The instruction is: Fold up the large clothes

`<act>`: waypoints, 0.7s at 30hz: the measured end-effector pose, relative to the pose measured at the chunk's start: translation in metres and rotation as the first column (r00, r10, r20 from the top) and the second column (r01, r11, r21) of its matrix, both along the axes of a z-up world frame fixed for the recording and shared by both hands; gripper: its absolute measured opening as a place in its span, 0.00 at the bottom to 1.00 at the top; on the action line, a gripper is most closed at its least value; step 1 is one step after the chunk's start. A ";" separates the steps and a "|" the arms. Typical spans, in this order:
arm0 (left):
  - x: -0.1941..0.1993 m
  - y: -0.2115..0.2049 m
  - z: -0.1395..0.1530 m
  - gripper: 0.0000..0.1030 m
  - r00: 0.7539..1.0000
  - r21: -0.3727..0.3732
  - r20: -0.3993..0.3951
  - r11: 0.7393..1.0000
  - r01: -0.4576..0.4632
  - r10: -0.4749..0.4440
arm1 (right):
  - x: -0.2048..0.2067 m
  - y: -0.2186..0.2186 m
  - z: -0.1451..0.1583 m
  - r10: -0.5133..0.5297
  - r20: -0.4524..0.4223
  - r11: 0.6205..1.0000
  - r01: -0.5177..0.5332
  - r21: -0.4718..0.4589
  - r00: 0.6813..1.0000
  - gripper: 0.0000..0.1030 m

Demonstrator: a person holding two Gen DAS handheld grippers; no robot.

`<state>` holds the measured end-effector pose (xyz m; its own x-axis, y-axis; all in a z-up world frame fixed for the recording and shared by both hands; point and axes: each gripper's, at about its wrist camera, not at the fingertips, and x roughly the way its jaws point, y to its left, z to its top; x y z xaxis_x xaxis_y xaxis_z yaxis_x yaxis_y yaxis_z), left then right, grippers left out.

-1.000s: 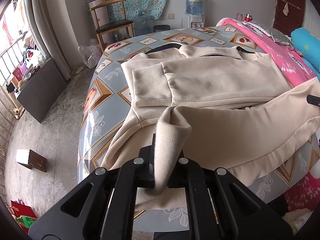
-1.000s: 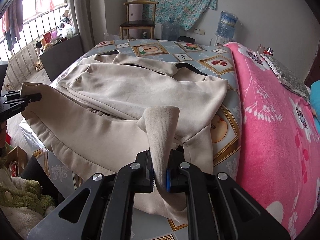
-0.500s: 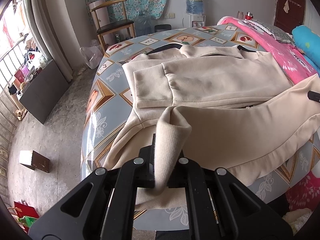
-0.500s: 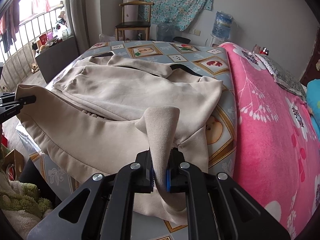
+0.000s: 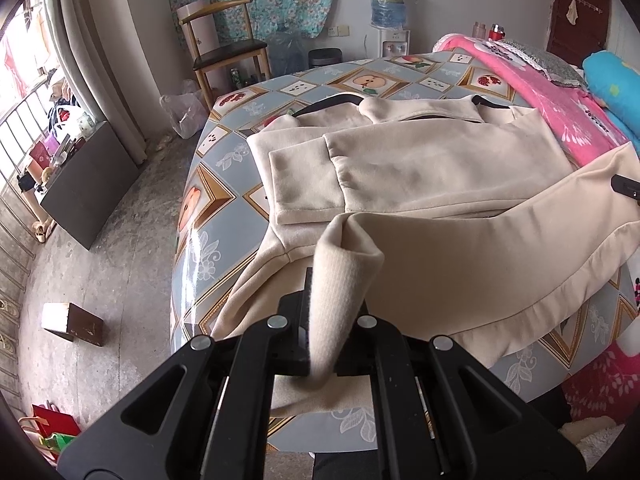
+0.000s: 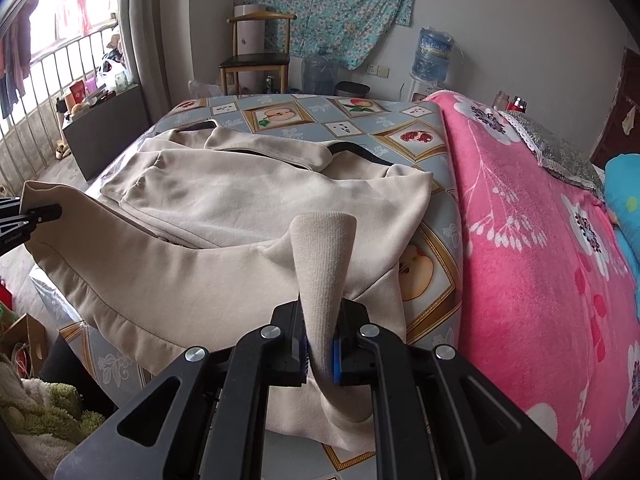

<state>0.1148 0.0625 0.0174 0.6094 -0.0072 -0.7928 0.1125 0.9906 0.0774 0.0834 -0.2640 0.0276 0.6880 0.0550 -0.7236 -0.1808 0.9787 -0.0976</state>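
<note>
On the patterned table (image 5: pixel 224 200), a large beige garment (image 5: pixel 420 168) is spread with its collar end towards the far edge and its ribbed hem towards the near edge, so that its long axis runs away from both claws. At the left corner of that hem, the left gripper (image 5: pixel 324 336) is clamped on a pinched fold of ribbed cloth, which stands up between the closed jaws. From there the raised hem is stretched sideways, taut and lifted clear of the table, across to the right corner, where the right gripper (image 6: pixel 320 340) is likewise closed on a fold of the same rib. The sleeves are seen already laid over the body, which lies flat ahead of and below both claws. The upper part of the garment is thus placed straight forward of the held edge, and each gripper is judged equally near its own corner. To the right of the garment, a pink blanket (image 6: pixel 540 240) is lying just beside its edge.
</note>
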 end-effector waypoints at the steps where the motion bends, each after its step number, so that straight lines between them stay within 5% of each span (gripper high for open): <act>1: -0.001 0.000 0.001 0.05 1.000 -0.001 0.002 1.000 0.000 0.000 | 0.000 0.000 0.001 -0.001 0.004 1.000 0.001 0.000 1.000 0.08; 21: -0.021 0.004 0.024 0.05 0.998 0.000 0.068 1.000 0.005 -0.005 | -0.015 0.006 0.030 -0.015 0.095 1.000 0.016 -0.011 0.995 0.08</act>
<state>0.0942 0.0662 0.0417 0.6618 -0.0107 -0.7496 0.1120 0.9901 0.0848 0.0685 -0.2581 0.0576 0.7540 0.0355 -0.6559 -0.1550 0.9800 -0.1251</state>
